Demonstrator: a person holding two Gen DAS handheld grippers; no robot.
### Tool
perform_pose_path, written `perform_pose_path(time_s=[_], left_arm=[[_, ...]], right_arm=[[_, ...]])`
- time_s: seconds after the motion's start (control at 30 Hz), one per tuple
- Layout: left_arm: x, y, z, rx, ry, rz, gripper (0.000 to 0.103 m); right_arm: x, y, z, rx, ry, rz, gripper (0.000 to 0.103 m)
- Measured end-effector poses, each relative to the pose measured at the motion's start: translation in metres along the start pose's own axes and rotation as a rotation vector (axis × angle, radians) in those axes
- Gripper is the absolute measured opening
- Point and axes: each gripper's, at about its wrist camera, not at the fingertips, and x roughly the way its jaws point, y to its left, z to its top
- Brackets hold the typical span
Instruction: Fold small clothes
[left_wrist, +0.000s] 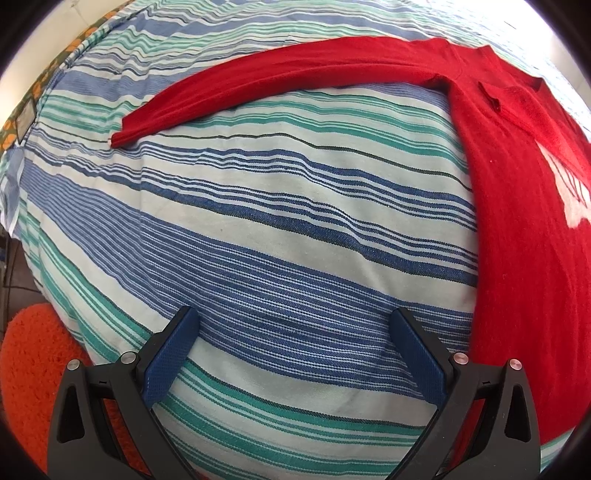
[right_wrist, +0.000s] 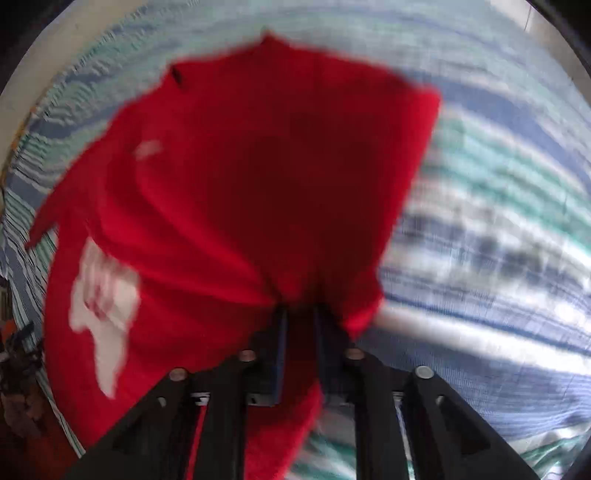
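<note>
A red long-sleeved top (left_wrist: 517, 206) with a white print lies on the striped bedsheet (left_wrist: 277, 221). One sleeve (left_wrist: 258, 85) stretches flat to the left across the sheet. My left gripper (left_wrist: 295, 328) hovers open over bare sheet, left of the top's body, with nothing between its blue pads (left_wrist: 170, 354). In the blurred right wrist view, my right gripper (right_wrist: 300, 314) is shut on a bunched fold of the red top (right_wrist: 258, 166). Cloth drapes over and between its fingers and hides the tips.
An orange shaggy rug (left_wrist: 33, 369) lies below the bed's left edge. A floral-patterned border (left_wrist: 33, 88) runs along the bed's far left side. Striped sheet (right_wrist: 498, 240) spreads to the right of the top in the right wrist view.
</note>
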Motion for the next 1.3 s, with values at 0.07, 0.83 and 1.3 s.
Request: perform_pose_path(time_s=[0.07, 0.83, 1.3], left_arm=[[0.002, -0.002, 0.001, 0.003, 0.003, 0.007, 0.103], [0.003, -0.006, -0.001, 0.002, -0.017, 0.016, 0.103], [-0.001, -0.004, -0.010, -0.013, -0.038, -0.017, 0.103]], right_arm=[[-0.018, -0.010, -0.002, 0.047, -0.020, 0.046, 0.009], [-0.087, 0.039, -0.089, 0.074, -0.304, -0.020, 0.060], [-0.109, 0.056, -0.234, 0.222, -0.498, -0.093, 0.061]])
